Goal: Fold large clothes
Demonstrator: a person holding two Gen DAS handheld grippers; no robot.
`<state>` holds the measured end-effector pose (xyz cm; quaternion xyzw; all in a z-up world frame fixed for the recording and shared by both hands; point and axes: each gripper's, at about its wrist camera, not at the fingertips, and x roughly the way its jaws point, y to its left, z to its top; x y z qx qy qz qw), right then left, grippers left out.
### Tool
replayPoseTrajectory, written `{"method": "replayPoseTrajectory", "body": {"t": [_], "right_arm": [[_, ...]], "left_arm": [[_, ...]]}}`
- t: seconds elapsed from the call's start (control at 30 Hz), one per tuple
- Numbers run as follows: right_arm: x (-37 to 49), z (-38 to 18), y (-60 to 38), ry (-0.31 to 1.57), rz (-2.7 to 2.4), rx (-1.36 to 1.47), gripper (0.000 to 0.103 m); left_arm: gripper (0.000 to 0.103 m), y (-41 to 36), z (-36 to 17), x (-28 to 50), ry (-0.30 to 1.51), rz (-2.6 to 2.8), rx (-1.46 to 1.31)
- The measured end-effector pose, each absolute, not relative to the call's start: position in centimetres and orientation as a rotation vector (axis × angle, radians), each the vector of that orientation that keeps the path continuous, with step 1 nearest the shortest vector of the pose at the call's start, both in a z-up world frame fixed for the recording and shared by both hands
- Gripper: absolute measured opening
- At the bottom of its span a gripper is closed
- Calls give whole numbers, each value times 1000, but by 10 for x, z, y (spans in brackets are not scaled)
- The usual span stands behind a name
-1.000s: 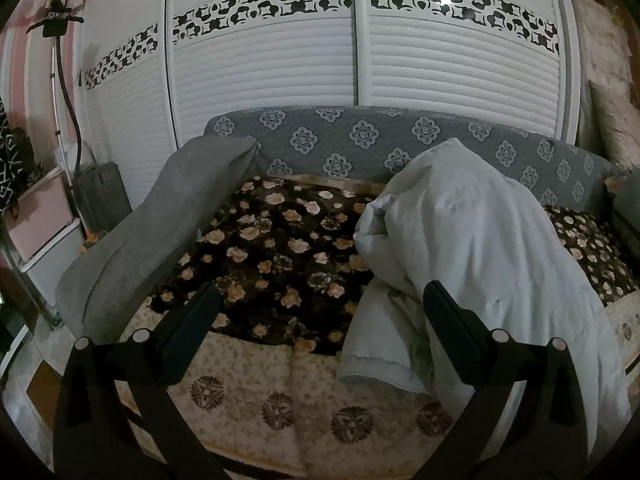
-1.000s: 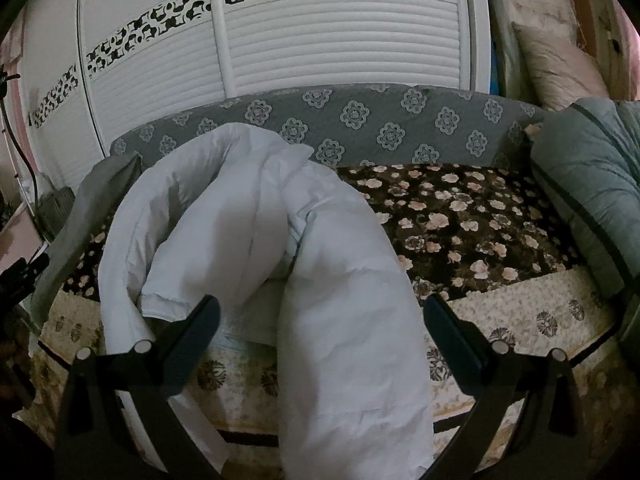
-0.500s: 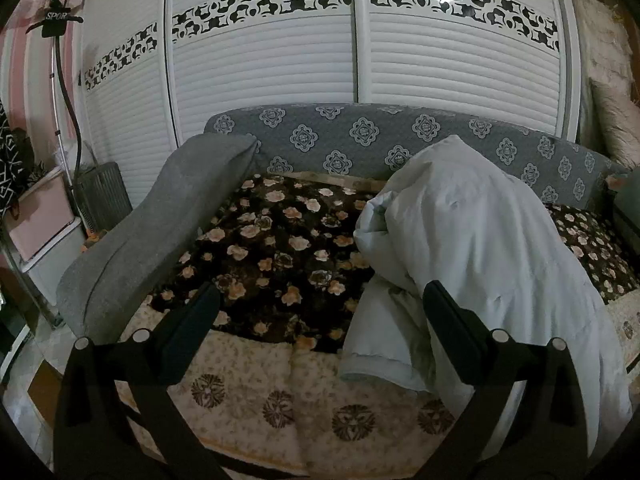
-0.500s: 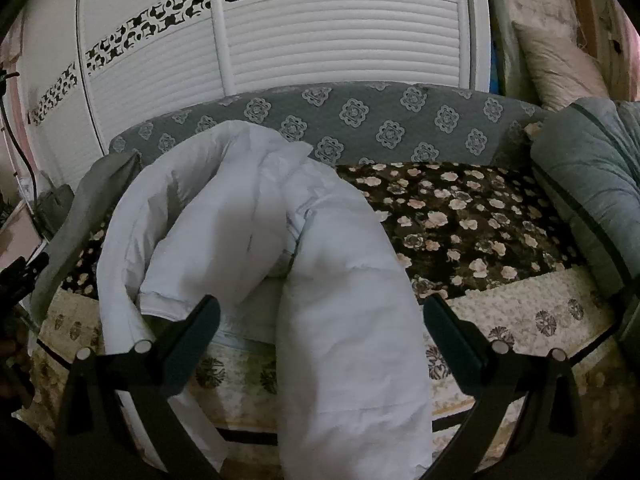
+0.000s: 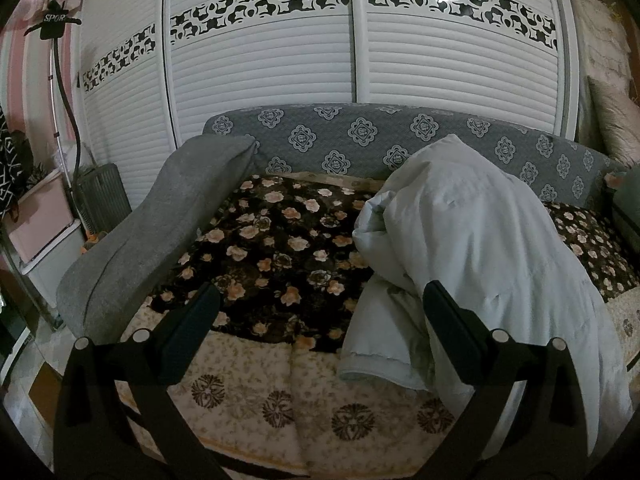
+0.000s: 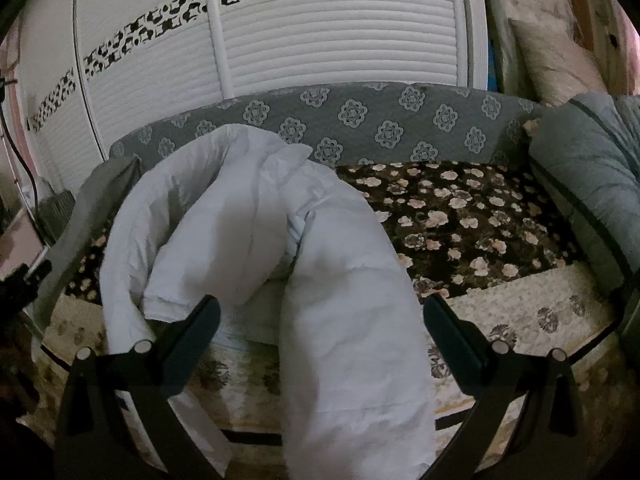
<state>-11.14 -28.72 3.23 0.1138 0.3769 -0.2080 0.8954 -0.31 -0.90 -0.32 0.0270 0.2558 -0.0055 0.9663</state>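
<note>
A large pale padded coat (image 5: 472,248) lies crumpled in a heap on the floral sofa seat (image 5: 280,240), draped over the front edge. In the right wrist view the coat (image 6: 256,232) fills the middle, one long part hanging down over the sofa front. My left gripper (image 5: 320,316) is open and empty, held in front of the sofa, left of the coat. My right gripper (image 6: 320,320) is open and empty, held just in front of the hanging coat.
The sofa has a grey patterned backrest (image 5: 360,136), a grey cushion (image 5: 160,224) at its left arm and a grey-green cushion (image 6: 592,184) at its right. White slatted wardrobe doors (image 5: 260,80) stand behind. A stand and pink box (image 5: 40,216) are at far left.
Both views have shifted slightly, as both grippers drift a little nearer the sofa. The coat has not moved and both grippers stay open.
</note>
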Motion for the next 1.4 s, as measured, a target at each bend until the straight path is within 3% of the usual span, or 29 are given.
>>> {"method": "replayPoseTrajectory", "body": {"t": [0.3, 0.67, 1.03, 1.4], "right_arm": [[-131, 66, -281, 666, -460, 310, 101], [-146, 69, -289, 651, -341, 334, 101], [-119, 8, -322, 813, -368, 475, 101], [-116, 2, -320, 823, -405, 412, 101]], "left_arm": [[100, 0, -4, 2, 539, 3, 20], [100, -13, -5, 9, 526, 51, 84], [100, -14, -38, 29, 625, -12, 40], [100, -11, -45, 32, 649, -10, 30]]}}
